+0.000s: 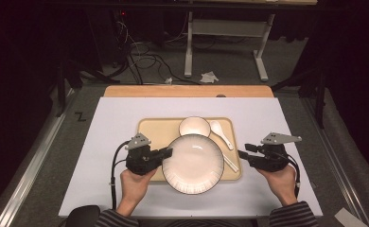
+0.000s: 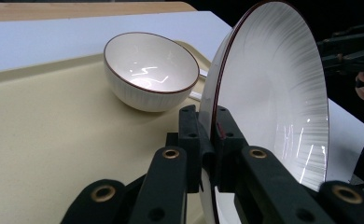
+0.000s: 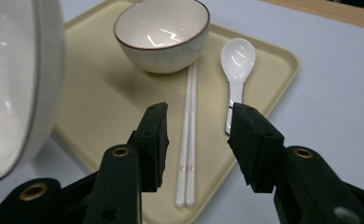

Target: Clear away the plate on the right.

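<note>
High view: the left tongs [image 1: 166, 153] are clamped on the left rim of a large round white plate [image 1: 193, 163], glossy, with fine radial ribbing toward its edge; the plate sits over the front part of a beige rectangular tray [image 1: 150, 126] with rounded corners, which lies on the white-covered tabletop [image 1: 111, 123]. Behind the plate on the tray stands a small round white bowl [image 1: 194, 126], with a white ceramic spoon [image 1: 219, 132] just to its right and a pair of white chopsticks [image 1: 232, 163] poking out from beside the plate's right edge. The right tongs [image 1: 241, 153] hover just off the tray's right edge, apart from the plate. Left gripper view: the black jaws pinch the plate's thin dark-lined rim [image 2: 213, 126], one jaw on each face; the plate appears edge-on and lifted off the matte tray [image 2: 54, 140], and the bowl [image 2: 150, 70] shows a dark rim line and faint vertical ribs. Right gripper view: the jaws stand apart with nothing between them, above the slim chopsticks [image 3: 188, 135]; the smooth spoon [image 3: 236, 63] lies bowl-up beside them, the bowl [image 3: 161, 32] behind, the plate [image 3: 17, 84] at the left.
</note>
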Demonstrator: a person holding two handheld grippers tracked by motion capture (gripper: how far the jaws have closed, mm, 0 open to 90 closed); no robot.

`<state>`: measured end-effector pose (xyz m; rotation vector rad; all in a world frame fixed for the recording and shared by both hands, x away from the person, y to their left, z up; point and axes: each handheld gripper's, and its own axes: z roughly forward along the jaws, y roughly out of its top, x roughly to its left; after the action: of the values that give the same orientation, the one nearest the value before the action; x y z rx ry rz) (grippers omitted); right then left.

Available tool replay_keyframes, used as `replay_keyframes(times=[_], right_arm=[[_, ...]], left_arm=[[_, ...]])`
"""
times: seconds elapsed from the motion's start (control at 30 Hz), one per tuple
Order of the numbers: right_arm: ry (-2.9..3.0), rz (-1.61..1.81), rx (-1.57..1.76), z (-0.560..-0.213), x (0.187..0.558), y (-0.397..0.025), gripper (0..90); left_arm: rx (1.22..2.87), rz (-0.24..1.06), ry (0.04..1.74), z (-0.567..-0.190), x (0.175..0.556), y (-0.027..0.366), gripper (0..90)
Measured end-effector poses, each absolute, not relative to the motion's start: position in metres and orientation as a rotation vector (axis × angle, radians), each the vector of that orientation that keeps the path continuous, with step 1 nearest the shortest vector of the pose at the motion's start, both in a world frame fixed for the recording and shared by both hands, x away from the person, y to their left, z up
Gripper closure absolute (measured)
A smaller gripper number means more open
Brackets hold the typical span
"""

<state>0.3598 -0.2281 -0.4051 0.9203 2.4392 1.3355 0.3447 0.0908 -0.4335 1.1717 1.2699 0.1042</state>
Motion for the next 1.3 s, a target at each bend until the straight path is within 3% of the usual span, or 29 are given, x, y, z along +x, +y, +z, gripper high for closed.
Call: replay_keyframes(times=[1.3], right_arm=[[2.332,0.960,1.279,-0.472,0.423,-0.271,51.5]], left_arm=[[1.000,0.170,1.338,-0.419,0.338,0.139,84.9]])
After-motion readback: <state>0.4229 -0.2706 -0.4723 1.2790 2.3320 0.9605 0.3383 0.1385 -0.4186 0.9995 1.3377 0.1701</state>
